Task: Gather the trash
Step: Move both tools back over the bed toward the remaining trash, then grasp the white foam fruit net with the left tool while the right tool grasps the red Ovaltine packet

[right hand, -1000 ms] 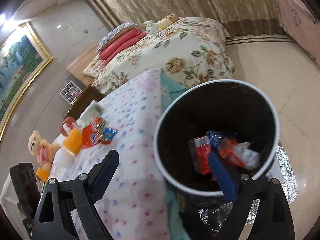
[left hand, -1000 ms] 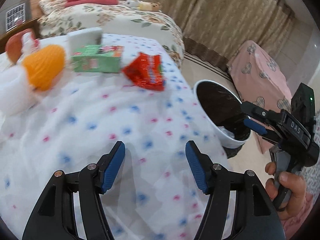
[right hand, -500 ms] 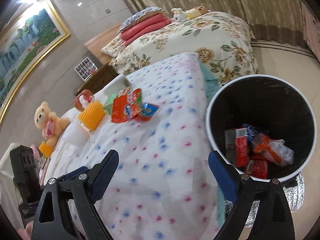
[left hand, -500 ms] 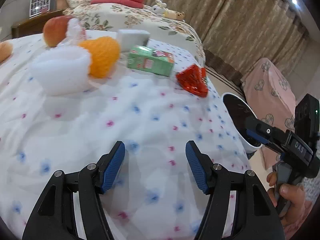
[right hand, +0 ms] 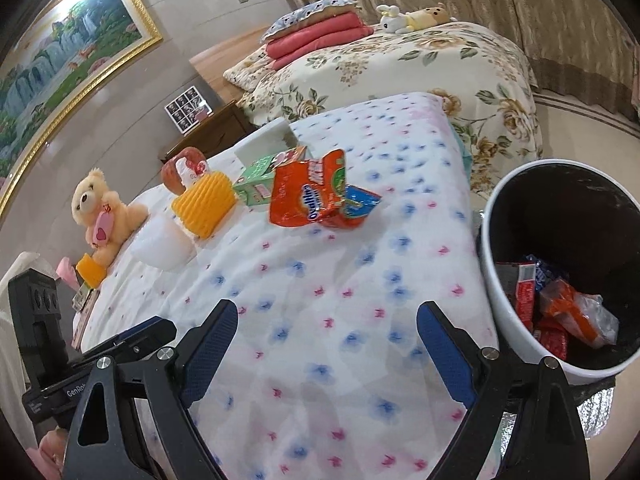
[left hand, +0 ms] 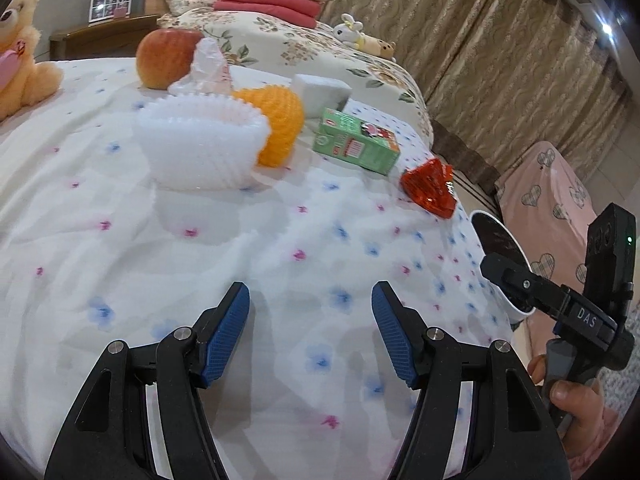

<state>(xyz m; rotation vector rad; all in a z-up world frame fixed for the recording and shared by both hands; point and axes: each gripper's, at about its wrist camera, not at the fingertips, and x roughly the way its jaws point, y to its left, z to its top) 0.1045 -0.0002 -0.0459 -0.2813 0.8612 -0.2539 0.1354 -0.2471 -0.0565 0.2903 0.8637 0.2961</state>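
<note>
Bedroom with beige curtains and two beds: the near bed (right hand: 360,320), under a white sheet dotted blue and pink, carries everything, and a white-rimmed black trash bin (right hand: 486,240) stands on the floor at its corner, already holding several wrappers. Both the left gripper (left hand: 310,334) and the right gripper (right hand: 326,346) hover over bare sheet with jaws wide and nothing held, so this looks like the reach for the next piece. Likely trash left on the bed: one red snack bag (right hand: 308,190) with one blue wrapper (right hand: 358,200) touching it, and one green carton (left hand: 356,140). Also there: one apple (left hand: 164,58), one orange foam sleeve (left hand: 280,120), one white foam sleeve (left hand: 200,146), one teddy bear (right hand: 100,208). The next move calls for carrying a gripper forward to the red snack bag, nearest the bin, and closing on its crinkled edge.
</note>
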